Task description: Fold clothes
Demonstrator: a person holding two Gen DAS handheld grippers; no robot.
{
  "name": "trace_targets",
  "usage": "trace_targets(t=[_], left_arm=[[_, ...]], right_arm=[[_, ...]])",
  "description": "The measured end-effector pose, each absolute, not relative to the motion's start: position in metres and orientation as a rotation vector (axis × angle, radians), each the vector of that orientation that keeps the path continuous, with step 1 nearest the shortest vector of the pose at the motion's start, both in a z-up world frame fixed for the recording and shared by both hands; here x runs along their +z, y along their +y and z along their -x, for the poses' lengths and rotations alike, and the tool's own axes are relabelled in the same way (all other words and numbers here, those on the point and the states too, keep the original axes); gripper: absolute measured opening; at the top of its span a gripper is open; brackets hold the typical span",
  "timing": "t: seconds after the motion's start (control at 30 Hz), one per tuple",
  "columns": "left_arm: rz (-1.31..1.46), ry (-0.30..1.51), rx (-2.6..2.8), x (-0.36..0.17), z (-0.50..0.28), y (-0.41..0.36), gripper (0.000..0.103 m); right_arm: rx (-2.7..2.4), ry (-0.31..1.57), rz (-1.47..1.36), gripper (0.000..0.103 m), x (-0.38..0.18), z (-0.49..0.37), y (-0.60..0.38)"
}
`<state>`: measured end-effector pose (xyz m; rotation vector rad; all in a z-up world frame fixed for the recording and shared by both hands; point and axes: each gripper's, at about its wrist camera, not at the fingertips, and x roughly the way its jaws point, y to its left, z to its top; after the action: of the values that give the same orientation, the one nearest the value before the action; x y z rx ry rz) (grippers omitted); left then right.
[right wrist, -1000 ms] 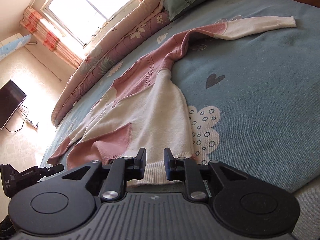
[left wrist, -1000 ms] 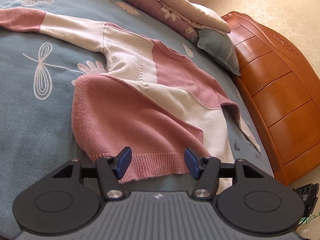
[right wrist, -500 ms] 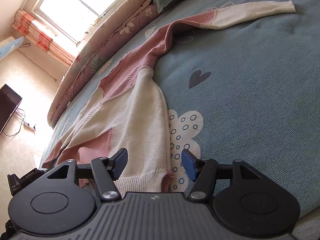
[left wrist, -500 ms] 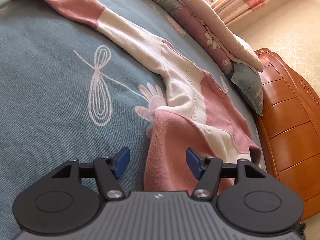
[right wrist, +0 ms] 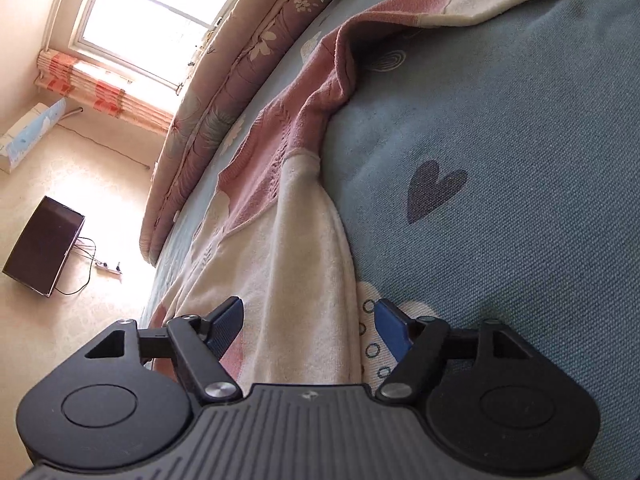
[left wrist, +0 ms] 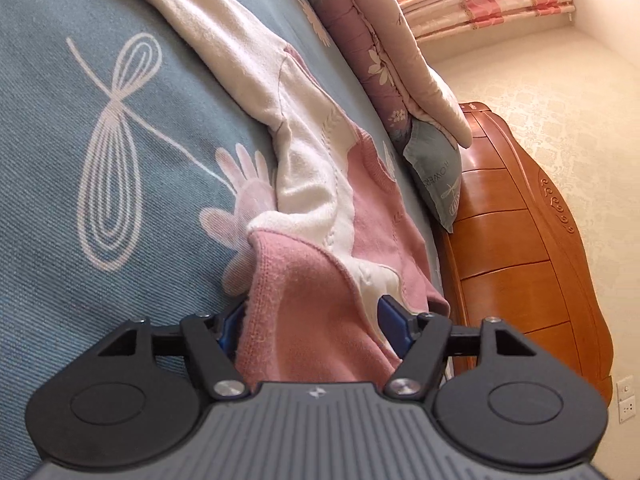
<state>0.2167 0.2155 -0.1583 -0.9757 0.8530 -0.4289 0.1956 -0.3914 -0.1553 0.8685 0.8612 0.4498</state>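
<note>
A pink and cream knit sweater (left wrist: 320, 200) lies on the blue patterned bedspread (left wrist: 80, 160), its lower part folded up. My left gripper (left wrist: 312, 326) is open, its blue pads on either side of the folded pink edge. In the right wrist view the same sweater (right wrist: 288, 216) stretches away, one sleeve reaching to the top right. My right gripper (right wrist: 310, 326) is open, straddling the cream side edge of the sweater low over the bed.
A rolled floral quilt (left wrist: 380, 60) and a grey pillow (left wrist: 436, 172) lie along the far side of the bed. A wooden headboard (left wrist: 520, 240) stands at the right. A dark TV (right wrist: 44, 244) and a power strip sit beyond the bed.
My right gripper opened from nearly shut. Both grippers moved forward along the sweater's sides and dropped lower, so the fabric edges now sit between the open fingers.
</note>
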Motion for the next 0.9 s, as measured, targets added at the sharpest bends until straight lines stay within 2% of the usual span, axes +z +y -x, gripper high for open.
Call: trace_targets(t=[0.03,0.2,0.3,0.47,0.57,0.67,0.73,0.77,0.8,0.83,0.9], left_arm=[[0.972,0.870,-0.447,-0.158,-0.217,0.211,0.068],[0.959,0.925,-0.528,-0.161,-0.202,0.206,0.068],[0.987,0.930,-0.527,-0.164,-0.207,0.205,0.066],[0.975,0.931,-0.553,-0.164,-0.240,0.179,0.065],[1.003,0.957,-0.565,-0.165,-0.233,0.180,0.064],[1.080,0.952,-0.567,-0.177,-0.206,0.191,0.055],[1.103,0.945,-0.546,-0.186,-0.200,0.196,0.030],[1.123,0.959,-0.522,-0.191,-0.205,0.196,0.023],[1.142,0.973,-0.500,-0.197,-0.210,0.195,0.010],[1.138,0.978,-0.500,-0.199,-0.218,0.191,0.008],[1.095,1.000,-0.505,-0.195,-0.230,0.178,0.008]], right_arm=[[0.459,0.877,-0.865,0.084,-0.154,-0.197,-0.389],[0.536,0.961,-0.877,0.085,-0.154,-0.185,-0.382],[0.568,0.955,-0.881,0.085,-0.156,-0.182,-0.379],[0.623,0.919,-0.928,0.085,-0.165,-0.225,-0.359],[0.638,0.937,-0.941,0.085,-0.164,-0.225,-0.359],[0.664,0.929,-1.025,0.085,-0.170,-0.199,-0.369],[0.671,0.888,-1.060,0.083,-0.174,-0.185,-0.372],[0.654,0.882,-1.066,0.079,-0.176,-0.187,-0.372],[0.644,0.888,-1.069,0.076,-0.179,-0.194,-0.370],[0.642,0.889,-1.071,0.073,-0.180,-0.203,-0.366],[0.655,0.892,-1.062,0.072,-0.181,-0.219,-0.358]])
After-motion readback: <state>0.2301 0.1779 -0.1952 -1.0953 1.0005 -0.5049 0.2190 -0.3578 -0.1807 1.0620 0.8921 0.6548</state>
